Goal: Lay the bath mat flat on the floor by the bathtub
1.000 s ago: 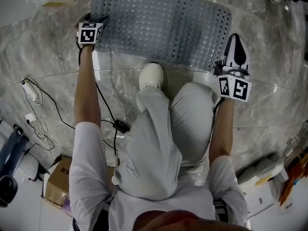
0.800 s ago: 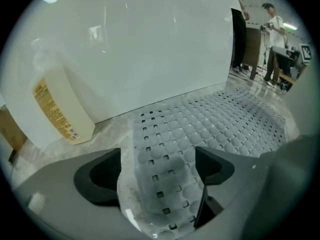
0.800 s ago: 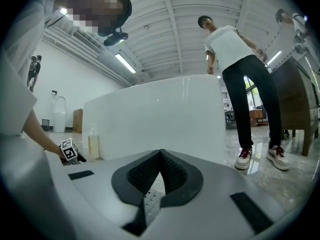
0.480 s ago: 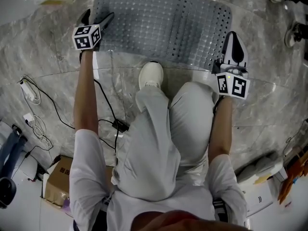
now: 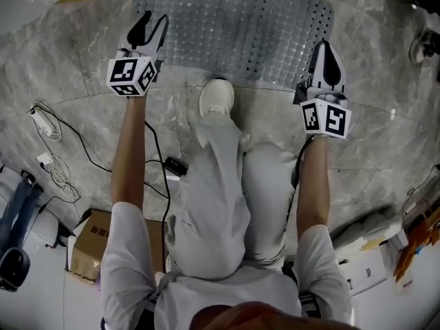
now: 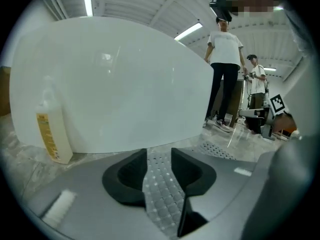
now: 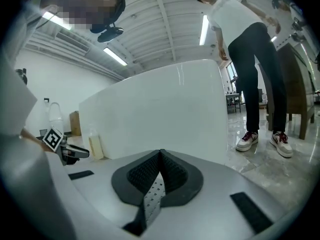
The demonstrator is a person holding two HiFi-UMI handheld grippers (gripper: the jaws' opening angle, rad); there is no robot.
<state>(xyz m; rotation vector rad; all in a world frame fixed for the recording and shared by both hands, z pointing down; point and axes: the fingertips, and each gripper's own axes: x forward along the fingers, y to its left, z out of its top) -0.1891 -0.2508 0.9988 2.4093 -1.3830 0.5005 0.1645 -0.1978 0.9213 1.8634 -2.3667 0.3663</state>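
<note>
Logging, we find the bath mat (image 5: 234, 26) flat on the floor (image 5: 82, 67) by the bathtub (image 6: 110, 84). Left gripper (image 5: 152, 25): jaws closing, mat edge between, not pressed. Right gripper (image 5: 323, 52): jaws pinched on the mat's right corner.

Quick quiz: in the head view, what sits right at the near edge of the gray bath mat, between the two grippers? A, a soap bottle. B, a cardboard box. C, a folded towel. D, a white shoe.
D: the toe of the person's white shoe reaches the near edge of the bath mat, midway along it.
</note>
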